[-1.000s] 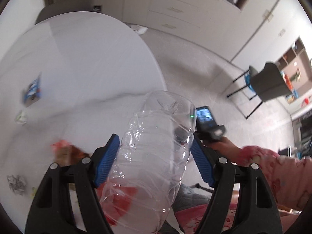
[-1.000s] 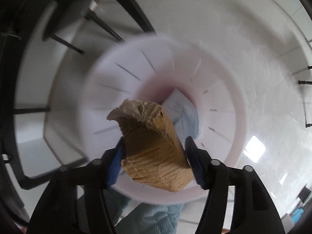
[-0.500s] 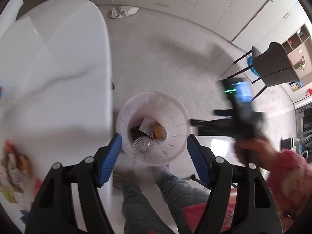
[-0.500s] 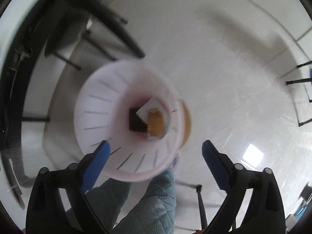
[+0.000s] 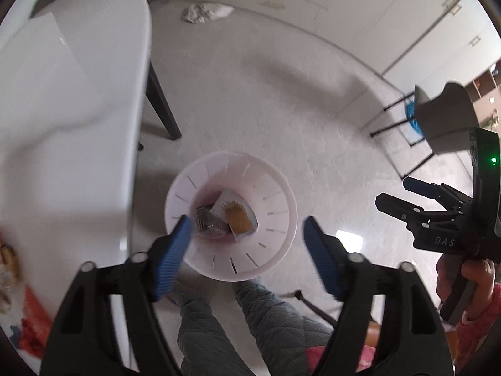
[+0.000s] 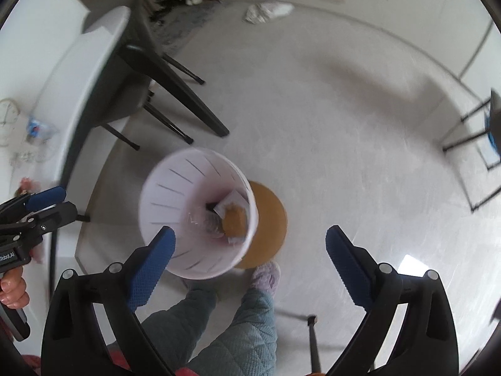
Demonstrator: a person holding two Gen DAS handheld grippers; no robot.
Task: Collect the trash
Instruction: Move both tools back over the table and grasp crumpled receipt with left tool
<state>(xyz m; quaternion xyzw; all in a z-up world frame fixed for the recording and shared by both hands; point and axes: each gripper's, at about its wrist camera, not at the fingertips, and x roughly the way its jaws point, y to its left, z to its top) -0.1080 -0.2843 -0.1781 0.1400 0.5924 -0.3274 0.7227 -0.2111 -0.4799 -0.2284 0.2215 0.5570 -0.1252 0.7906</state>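
Observation:
A white slotted bin (image 5: 275, 206) stands on the floor beside the table. In it lie a crushed clear bottle (image 5: 208, 224), a brown paper wad (image 5: 238, 219) and a pale wrapper (image 5: 225, 200). My left gripper (image 5: 246, 222) hangs above the bin, jaws opening, nothing between them. The right gripper (image 6: 250, 232) is higher up, wide open and empty, with the bin (image 6: 175, 194) below its left finger. Each gripper shows in the other's view: the right gripper (image 5: 393, 191) at right, the left gripper (image 6: 67, 200) at left.
The white table (image 5: 72, 94) fills the left side, with wrappers (image 5: 31, 329) near its front edge. Dark table legs (image 6: 175, 84) stand behind the bin. A round wooden disc (image 6: 269, 219) lies under the bin. The person's legs (image 5: 219, 329), a chair (image 5: 444, 116) and a crumpled bag (image 5: 206, 12) share the floor.
The left gripper swung from the table to over the bin and let the clear bottle fall in. The right gripper dropped the brown wad into the bin, opened wide and rose.

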